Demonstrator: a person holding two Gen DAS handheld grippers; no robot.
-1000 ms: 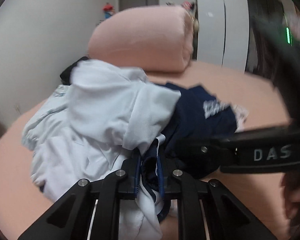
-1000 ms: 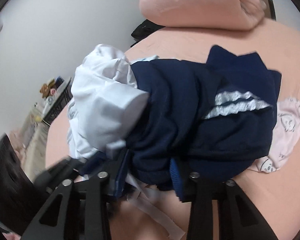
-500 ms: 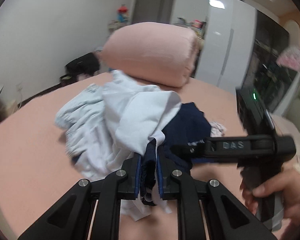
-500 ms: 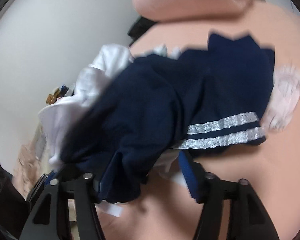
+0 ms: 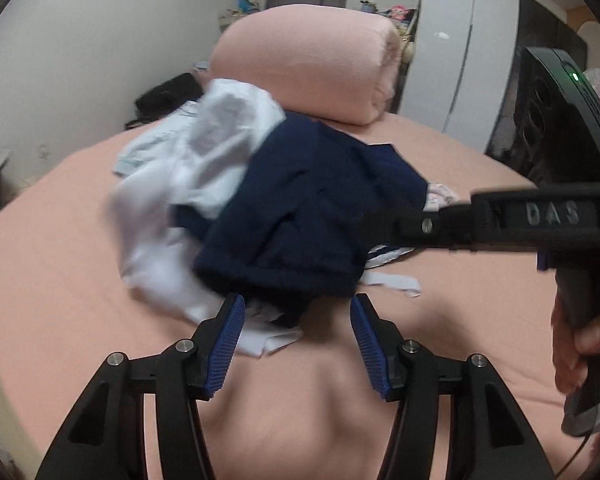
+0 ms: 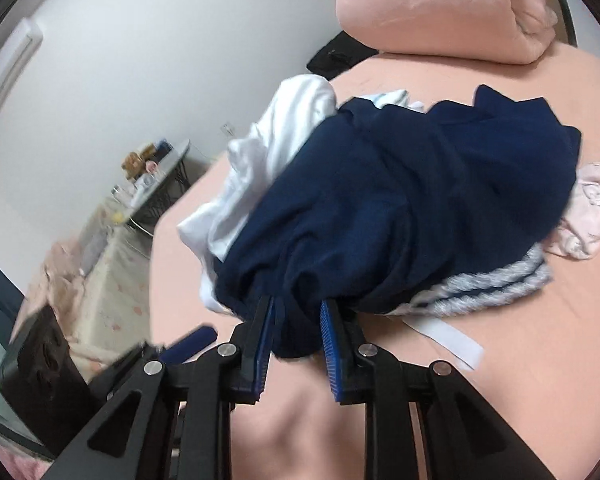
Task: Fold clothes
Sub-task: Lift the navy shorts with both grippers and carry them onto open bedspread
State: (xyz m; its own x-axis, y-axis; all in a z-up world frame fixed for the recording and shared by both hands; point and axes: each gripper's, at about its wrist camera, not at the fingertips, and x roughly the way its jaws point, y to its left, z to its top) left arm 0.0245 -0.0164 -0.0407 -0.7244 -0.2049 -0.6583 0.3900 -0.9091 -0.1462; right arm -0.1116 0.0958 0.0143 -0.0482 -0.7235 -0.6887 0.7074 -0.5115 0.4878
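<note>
In the left wrist view, the left gripper (image 5: 297, 312) had just been opening and stood spread, nothing pinched, with the navy garment (image 5: 308, 216) heaped on the pink bed (image 5: 60, 280) just ahead. In the right wrist view, the right gripper (image 6: 296, 312) had just been closing and pinched a bunched fold of that navy garment (image 6: 412, 200); the left would best re-grip a separate edge so the cloth could be spread flat.

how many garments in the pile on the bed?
3 distinct, maybe more underneath: navy garment on top, pinched by the right gripper; white garment to its left; pink garment peeking out at its right.
</note>
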